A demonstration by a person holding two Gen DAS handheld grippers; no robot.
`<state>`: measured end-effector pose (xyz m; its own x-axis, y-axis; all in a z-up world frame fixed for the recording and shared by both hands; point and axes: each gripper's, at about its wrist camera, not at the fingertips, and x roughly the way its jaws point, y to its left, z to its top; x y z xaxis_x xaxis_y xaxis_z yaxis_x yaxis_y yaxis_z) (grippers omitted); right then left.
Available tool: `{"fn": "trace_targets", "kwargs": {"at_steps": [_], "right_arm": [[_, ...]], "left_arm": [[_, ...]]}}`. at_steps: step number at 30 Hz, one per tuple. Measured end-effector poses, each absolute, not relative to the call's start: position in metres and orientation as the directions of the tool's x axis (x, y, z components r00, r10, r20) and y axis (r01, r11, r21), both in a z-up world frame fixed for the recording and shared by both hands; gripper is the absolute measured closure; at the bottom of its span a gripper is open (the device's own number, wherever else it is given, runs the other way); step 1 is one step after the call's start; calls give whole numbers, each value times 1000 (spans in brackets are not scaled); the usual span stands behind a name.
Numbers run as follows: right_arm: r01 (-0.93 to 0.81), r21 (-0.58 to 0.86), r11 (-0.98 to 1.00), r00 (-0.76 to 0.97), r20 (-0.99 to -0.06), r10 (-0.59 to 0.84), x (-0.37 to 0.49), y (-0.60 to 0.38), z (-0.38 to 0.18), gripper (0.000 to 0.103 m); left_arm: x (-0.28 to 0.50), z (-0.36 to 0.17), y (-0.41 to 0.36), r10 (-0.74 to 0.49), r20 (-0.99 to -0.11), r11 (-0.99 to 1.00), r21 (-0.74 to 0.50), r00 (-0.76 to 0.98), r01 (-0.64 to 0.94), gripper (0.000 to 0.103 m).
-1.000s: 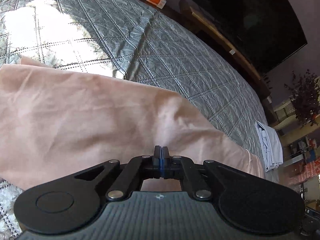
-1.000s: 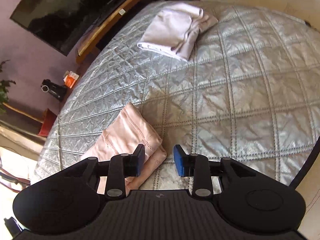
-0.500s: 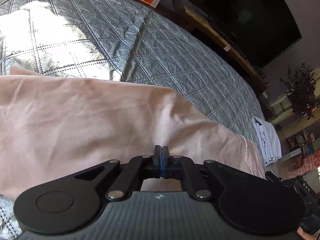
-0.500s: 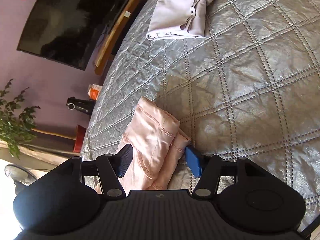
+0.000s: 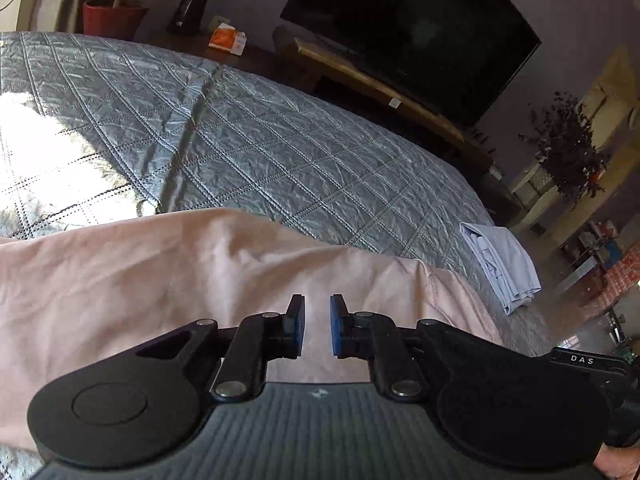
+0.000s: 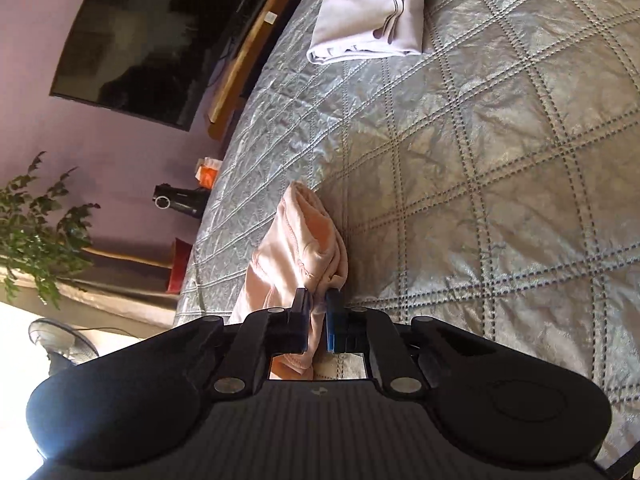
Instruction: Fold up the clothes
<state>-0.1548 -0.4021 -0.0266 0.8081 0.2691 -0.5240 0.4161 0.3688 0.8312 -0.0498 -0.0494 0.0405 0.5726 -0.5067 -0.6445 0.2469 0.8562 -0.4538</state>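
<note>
A pink garment (image 5: pixel 168 280) lies folded on the grey quilted bed (image 5: pixel 280 152). My left gripper (image 5: pixel 317 326) is open just above its near edge, with nothing between the pads. In the right wrist view the same pink garment (image 6: pixel 296 248) shows as a thick folded stack. My right gripper (image 6: pixel 318 326) is shut on the stack's near end, with cloth pinched between the blue pads.
A folded pale lilac garment (image 6: pixel 372 12) lies further along the bed and also shows in the left wrist view (image 5: pixel 504 264). A dark TV (image 5: pixel 412 28) on a wooden stand, a potted plant (image 5: pixel 568 148) and a red pot (image 5: pixel 114 20) stand beyond the bed's edge.
My left gripper was shut on the pink garment and has opened, letting it go. My right gripper was open and has moved onto the folded stack's end and shut on it.
</note>
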Motion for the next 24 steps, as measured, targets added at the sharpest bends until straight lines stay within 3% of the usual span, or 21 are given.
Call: {"fn": "trace_targets", "kwargs": {"at_steps": [7,10,12,16,17,19,21,24], "right_arm": [[446,815,371,845,-519,125,-167,-424,-21,98],[442,855,273,846,-498,191,-162,-429,-40,86],[466,845,263,834,-519,188,-162,-429,-42,86],[529,778,338,818,-574,42,-173,-438,-28,56],[511,791,335,828,-558,52,-172,-438,-30,52],[486,800,352,839,-540,69,-167,-437,-29,36],[466,797,385,842,-533,85,-160,-434,-26,28],[427,781,456,823,-544,162,-142,-423,-23,29]], "left_arm": [[-47,19,-77,-555,-693,831,-482,460,277,94],[-46,14,-78,-563,-699,826,-496,442,267,94],[-47,13,-76,-563,-699,826,-492,440,276,95],[-47,14,-75,-564,-701,825,-486,436,286,95],[-47,14,-75,-565,-702,825,-487,434,287,95],[-46,15,-77,-562,-704,827,-478,434,295,95],[-46,15,-78,-563,-703,827,-473,436,304,95],[-46,14,-77,-566,-701,824,-477,434,305,96]]}}
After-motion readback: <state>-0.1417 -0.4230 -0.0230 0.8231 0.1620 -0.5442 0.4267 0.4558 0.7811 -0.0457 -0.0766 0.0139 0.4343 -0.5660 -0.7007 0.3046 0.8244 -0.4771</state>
